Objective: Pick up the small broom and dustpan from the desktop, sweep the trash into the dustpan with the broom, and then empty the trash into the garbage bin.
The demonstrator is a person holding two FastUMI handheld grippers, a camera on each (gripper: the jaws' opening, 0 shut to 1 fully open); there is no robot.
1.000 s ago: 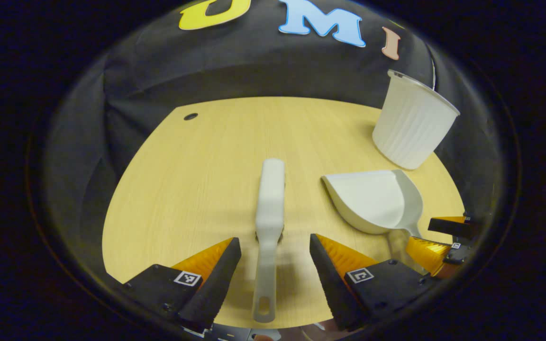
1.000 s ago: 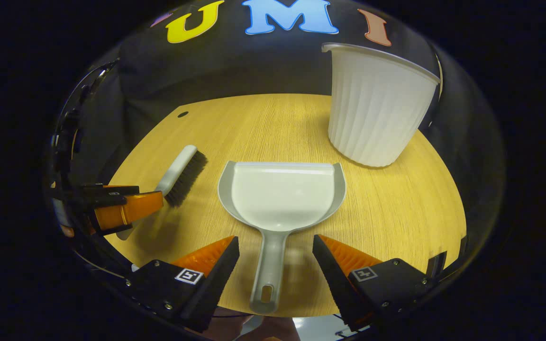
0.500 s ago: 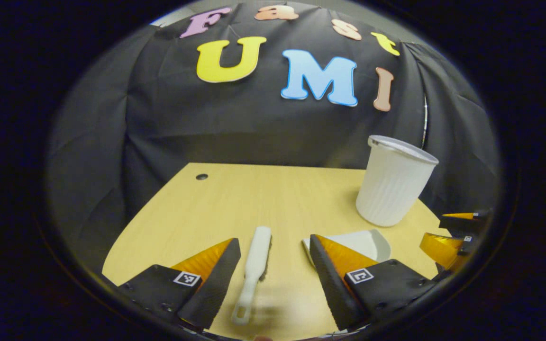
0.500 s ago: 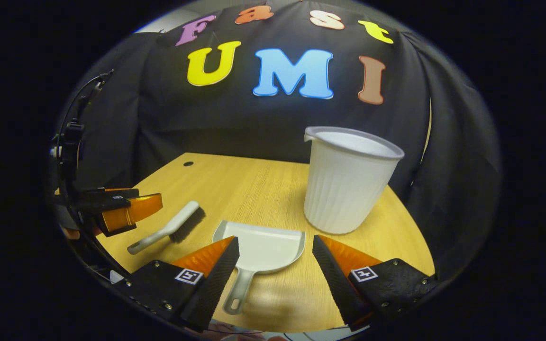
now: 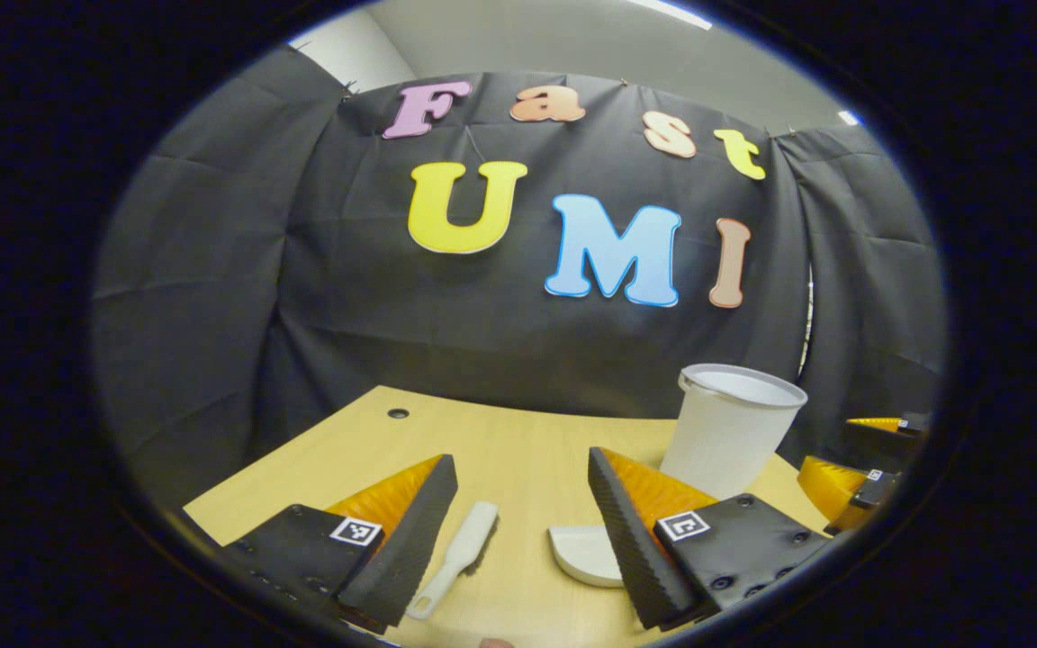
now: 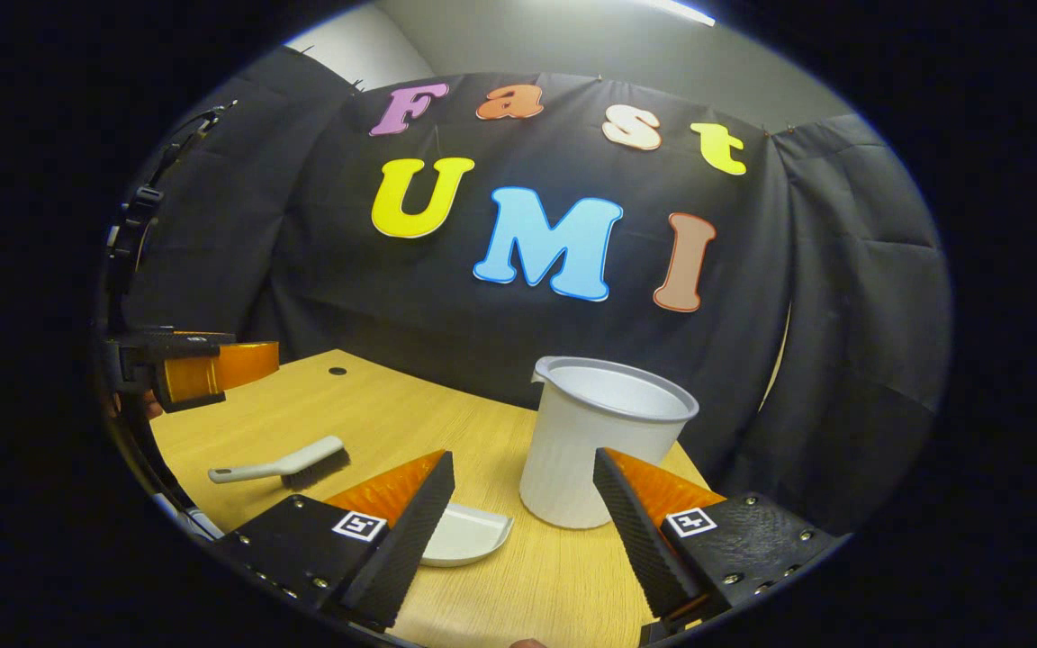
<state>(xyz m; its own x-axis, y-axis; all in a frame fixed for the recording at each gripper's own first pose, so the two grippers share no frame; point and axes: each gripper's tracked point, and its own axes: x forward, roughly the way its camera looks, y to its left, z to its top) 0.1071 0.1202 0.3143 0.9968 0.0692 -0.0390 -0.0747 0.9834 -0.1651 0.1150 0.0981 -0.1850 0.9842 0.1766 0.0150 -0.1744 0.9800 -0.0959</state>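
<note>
The wooden counter (image 6: 446, 423) is the biggest thing here, a pale slab with a curved front edge and a small dark hole (image 5: 398, 414) near its far left corner, backed on all sides by the black cloth wall (image 6: 843, 315). Next in size is the white ribbed garbage bin (image 6: 586, 450), standing upright on the right part of the counter, its open mouth visible in the right gripper view; in the left gripper view the same garbage bin (image 5: 725, 441) stands at the far right. The left claw (image 5: 518, 531) hangs above the counter with its fingers spread wide and nothing between them; it also appears at the left edge of the right gripper view as the left claw (image 6: 199, 369), lifted clear of the wood. The right claw (image 6: 523, 526) is likewise spread wide and empty, raised over the near edge of the counter. The white dustpan (image 6: 469, 535) lies flat on the counter just left of the bin, partly hidden behind the right claw's left finger; in the left gripper view the dustpan (image 5: 583, 553) peeks out beside the left claw's right finger. The small broom (image 6: 280, 465) lies on the counter to the left of the dustpan and apart from it, dark bristles toward the dustpan and handle pointing left; in the left gripper view the broom (image 5: 455, 558) lies below the left claw, untouched.
</note>
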